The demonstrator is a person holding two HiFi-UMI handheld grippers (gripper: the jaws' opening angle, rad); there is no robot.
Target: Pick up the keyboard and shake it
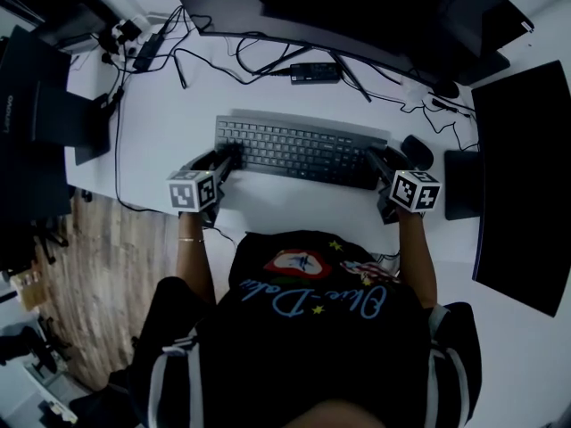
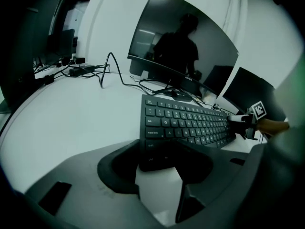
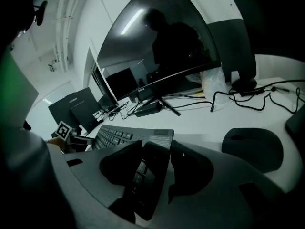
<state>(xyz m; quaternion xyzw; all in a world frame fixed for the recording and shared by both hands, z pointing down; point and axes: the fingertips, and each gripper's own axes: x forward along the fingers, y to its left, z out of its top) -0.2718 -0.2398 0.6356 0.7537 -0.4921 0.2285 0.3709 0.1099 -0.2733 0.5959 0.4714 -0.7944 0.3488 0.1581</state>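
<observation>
Keyboard (image 1: 299,150) held at its 2 ends, lying near the front edge of the white desk (image 1: 178,123), lift not yet begun.

The grasp step looks done. The left gripper (image 1: 227,160) is pinched, fairly wide, on the left front corner by the shift and ctrl keys. The right gripper (image 1: 376,157) appears clamped across the thin right end, 1 pad over the keys. Next, I judge, both ends must rise level, clear of the mouse (image 1: 417,152) just beside it, before any shaking. The board is a thin, rigid slab with a grey plastic frame and matte dark keys.
</observation>
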